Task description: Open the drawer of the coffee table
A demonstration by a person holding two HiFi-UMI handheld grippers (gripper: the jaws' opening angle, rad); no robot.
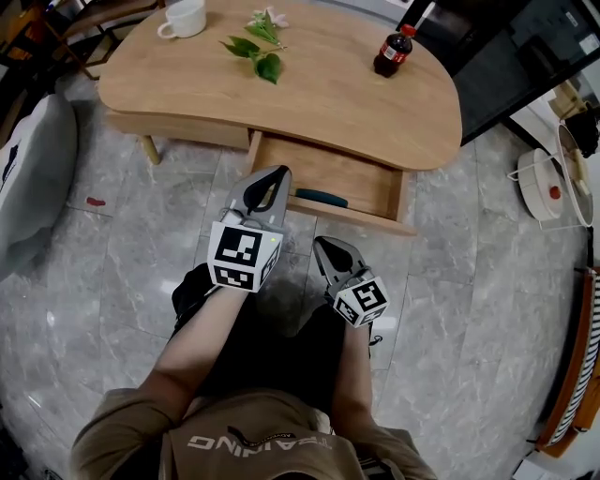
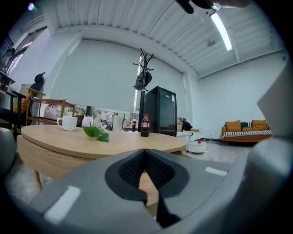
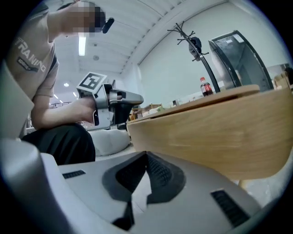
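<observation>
The wooden coffee table (image 1: 309,94) has its drawer (image 1: 328,173) pulled out toward me, with a dark handle (image 1: 322,198) on the drawer front. My left gripper (image 1: 278,172) is shut and empty, its tips over the left end of the drawer front. My right gripper (image 1: 322,244) is also shut with nothing in it, and hangs a little short of the drawer, below the handle in the head view. In the left gripper view the closed left gripper (image 2: 145,153) points across the tabletop (image 2: 91,141). The right gripper (image 3: 146,155) faces the table's edge (image 3: 219,128).
On the table stand a white cup (image 1: 184,18), green leaves (image 1: 255,52) and a cola bottle (image 1: 393,52). A grey cushion (image 1: 33,178) lies at the left, a white wire stand (image 1: 542,183) at the right, and a black cabinet (image 1: 506,47) behind.
</observation>
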